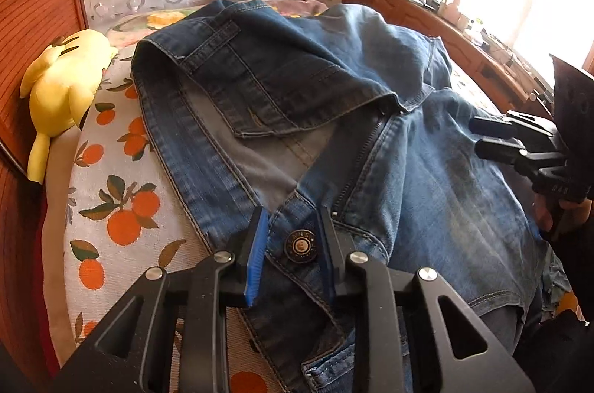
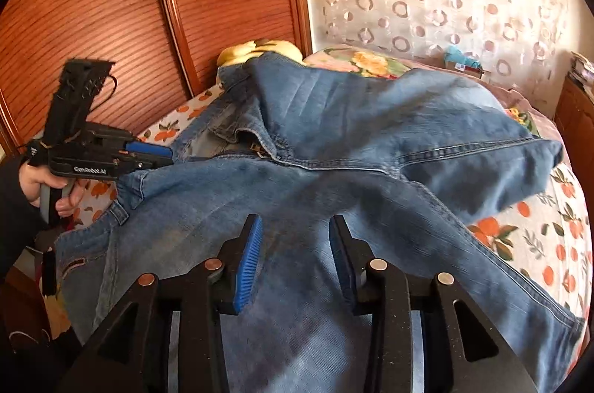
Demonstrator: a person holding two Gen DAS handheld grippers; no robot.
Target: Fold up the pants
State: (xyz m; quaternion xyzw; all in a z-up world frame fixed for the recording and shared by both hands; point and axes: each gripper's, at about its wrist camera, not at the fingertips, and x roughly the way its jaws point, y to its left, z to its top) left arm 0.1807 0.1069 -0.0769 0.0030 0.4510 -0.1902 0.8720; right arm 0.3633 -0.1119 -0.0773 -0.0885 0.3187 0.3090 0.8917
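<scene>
Left gripper [image 1: 295, 237], black with blue ribbed pads: jaws parted over the waistband, either side of the brass button [image 1: 301, 245], nothing pinched. Right gripper [image 2: 295, 257]: jaws parted above a leg, clear of cloth. Faded blue denim pants [image 2: 334, 140] lie rumpled on the orange-print woven bedspread [image 1: 115, 207] (fly unzipped, waistband flap turned over, grey lining showing). Beyond: yellow plush toy [image 1: 61, 84], ribbed wooden headboard [image 2: 111, 3].
</scene>
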